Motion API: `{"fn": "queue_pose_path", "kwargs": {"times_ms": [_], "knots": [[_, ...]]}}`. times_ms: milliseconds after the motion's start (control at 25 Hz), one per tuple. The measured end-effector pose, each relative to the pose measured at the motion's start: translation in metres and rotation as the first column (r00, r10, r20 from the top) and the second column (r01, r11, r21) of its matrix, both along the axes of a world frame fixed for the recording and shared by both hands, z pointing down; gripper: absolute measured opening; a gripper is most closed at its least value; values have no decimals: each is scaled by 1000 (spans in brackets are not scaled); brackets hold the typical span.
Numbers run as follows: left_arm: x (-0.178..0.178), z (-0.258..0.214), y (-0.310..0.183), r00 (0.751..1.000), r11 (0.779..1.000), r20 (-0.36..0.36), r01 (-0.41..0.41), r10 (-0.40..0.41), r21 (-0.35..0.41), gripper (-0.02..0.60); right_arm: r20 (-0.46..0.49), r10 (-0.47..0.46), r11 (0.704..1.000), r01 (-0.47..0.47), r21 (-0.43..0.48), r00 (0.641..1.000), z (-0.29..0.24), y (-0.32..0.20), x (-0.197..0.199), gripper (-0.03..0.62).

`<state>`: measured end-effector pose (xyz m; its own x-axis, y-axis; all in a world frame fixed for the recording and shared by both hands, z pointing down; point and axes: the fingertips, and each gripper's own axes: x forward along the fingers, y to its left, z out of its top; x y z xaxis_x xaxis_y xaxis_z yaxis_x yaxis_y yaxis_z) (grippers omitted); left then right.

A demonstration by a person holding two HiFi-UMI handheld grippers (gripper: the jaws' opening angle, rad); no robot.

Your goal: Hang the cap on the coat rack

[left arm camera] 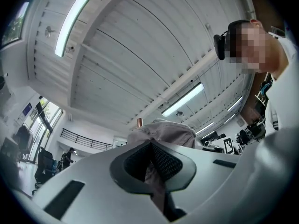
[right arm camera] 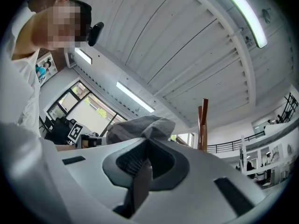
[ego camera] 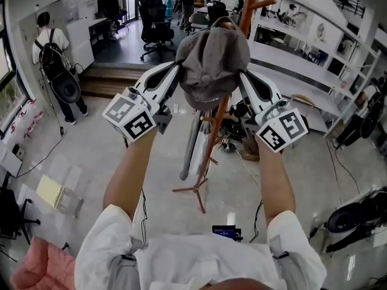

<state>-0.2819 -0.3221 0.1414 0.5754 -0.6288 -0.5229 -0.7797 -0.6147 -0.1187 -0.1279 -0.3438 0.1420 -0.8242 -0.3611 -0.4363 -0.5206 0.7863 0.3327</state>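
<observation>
A grey cap (ego camera: pixel 211 65) is held up high between both grippers, right in front of the brown wooden coat rack (ego camera: pixel 213 139). My left gripper (ego camera: pixel 179 72) is shut on the cap's left edge, and grey cloth shows pinched between its jaws in the left gripper view (left arm camera: pixel 156 183). My right gripper (ego camera: pixel 240 77) is shut on the cap's right edge, cloth (right arm camera: pixel 140 183) again caught between the jaws. The cap's crown (right arm camera: pixel 140 127) bulges above the jaws, with the rack's top post (right arm camera: pixel 203 125) just to its right. The rack's upper pegs (ego camera: pixel 257 2) rise behind the cap.
The rack's legs (ego camera: pixel 196 192) stand on a grey floor, with cables and a dark device (ego camera: pixel 227 230) near my feet. Black office chairs (ego camera: pixel 155 26) and long white desks (ego camera: pixel 302 65) stand further back. A person with a backpack (ego camera: pixel 54 65) stands at the left.
</observation>
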Motion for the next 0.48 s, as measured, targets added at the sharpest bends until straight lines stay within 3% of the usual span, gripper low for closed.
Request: {"fn": "queue_pose_path", "kwargs": {"times_ms": [160,480], "knots": [[-1,-4,-11,1000,1000,-16,10,-10,10,15,-7,-8,1000,9,17,1000,-7,-14,-2,26],[-12,-4,-49,999,999,-5,47,-47,-13,15,16,-26,999,27,-35,1000,-13,-39,-11,26]]}}
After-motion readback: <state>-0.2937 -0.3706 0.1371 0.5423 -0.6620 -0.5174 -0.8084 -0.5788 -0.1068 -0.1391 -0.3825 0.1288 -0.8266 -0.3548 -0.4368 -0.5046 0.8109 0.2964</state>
